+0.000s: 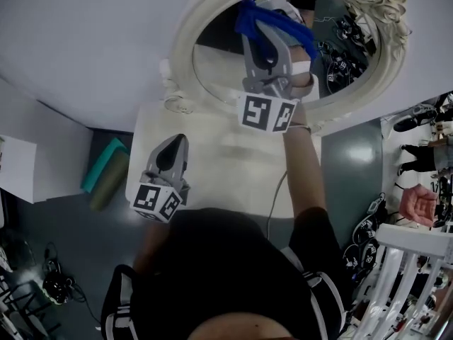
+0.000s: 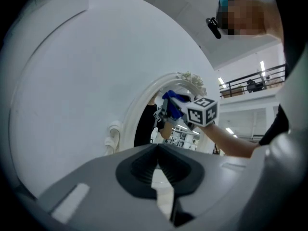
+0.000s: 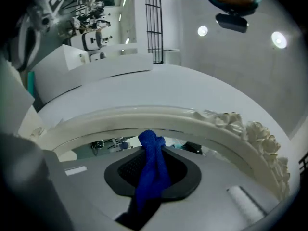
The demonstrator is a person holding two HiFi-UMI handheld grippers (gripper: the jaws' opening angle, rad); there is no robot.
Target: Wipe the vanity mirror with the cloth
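An oval vanity mirror with an ornate cream frame [image 1: 182, 44] stands at the back of the white table [image 1: 212, 179]. My right gripper [image 1: 260, 28] is shut on a blue cloth [image 1: 276, 21] and holds it up against the upper part of the glass. In the right gripper view the cloth [image 3: 151, 170] hangs bunched between the jaws, just below the frame's top arc [image 3: 192, 117]. My left gripper [image 1: 178, 142] hovers low over the table's left part, shut with nothing in it. The left gripper view shows its own tips [image 2: 157, 147], the mirror [image 2: 139, 105] and the cloth [image 2: 175, 99].
A plain white wall rises behind the mirror. On the floor to the table's left lie a teal box and an olive roll [image 1: 105, 167]. A white rack [image 1: 410, 261] and another person's hand [image 1: 417, 204] are at the right. A cable [image 1: 272, 204] hangs off the table's front.
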